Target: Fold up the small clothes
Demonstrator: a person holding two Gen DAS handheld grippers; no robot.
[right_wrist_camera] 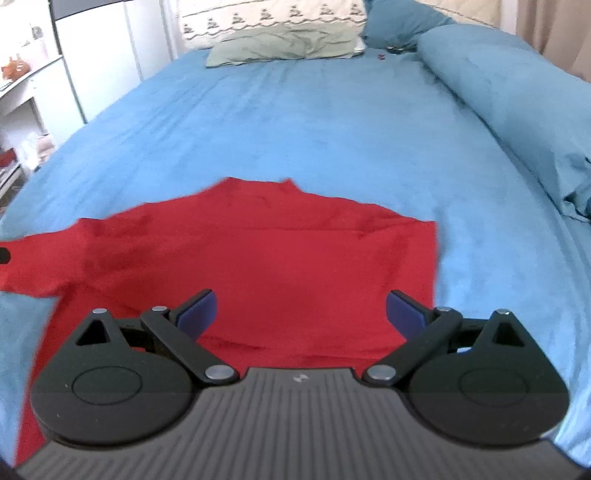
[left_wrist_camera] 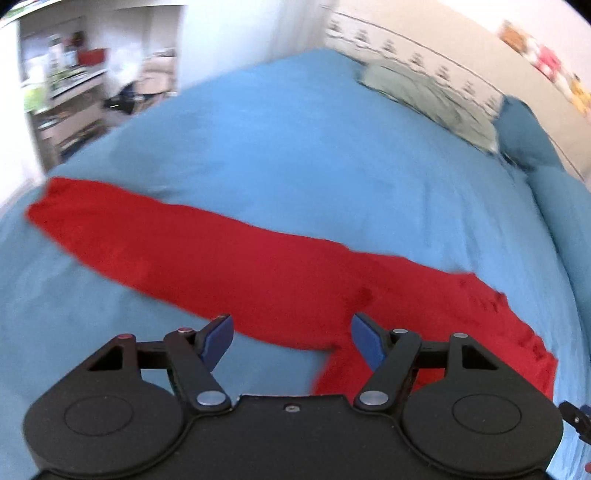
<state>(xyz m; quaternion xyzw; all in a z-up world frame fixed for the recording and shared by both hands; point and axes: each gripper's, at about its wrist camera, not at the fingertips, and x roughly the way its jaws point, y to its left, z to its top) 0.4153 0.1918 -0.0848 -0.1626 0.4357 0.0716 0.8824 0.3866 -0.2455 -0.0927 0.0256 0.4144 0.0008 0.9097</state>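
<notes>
My red top (right_wrist_camera: 258, 266) lies flat on the bed (right_wrist_camera: 295, 122). Both my claws, left (left_wrist_camera: 291, 338) and right (right_wrist_camera: 301, 314), are wide open and hold nothing. I should pinch the long sleeve (left_wrist_camera: 155, 240) near its end and fold it in.

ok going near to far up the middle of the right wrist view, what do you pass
right gripper, fingers open → red garment lying flat → bare blue bedsheet → pale green pillow → patterned pillow at the head of the bed
</notes>
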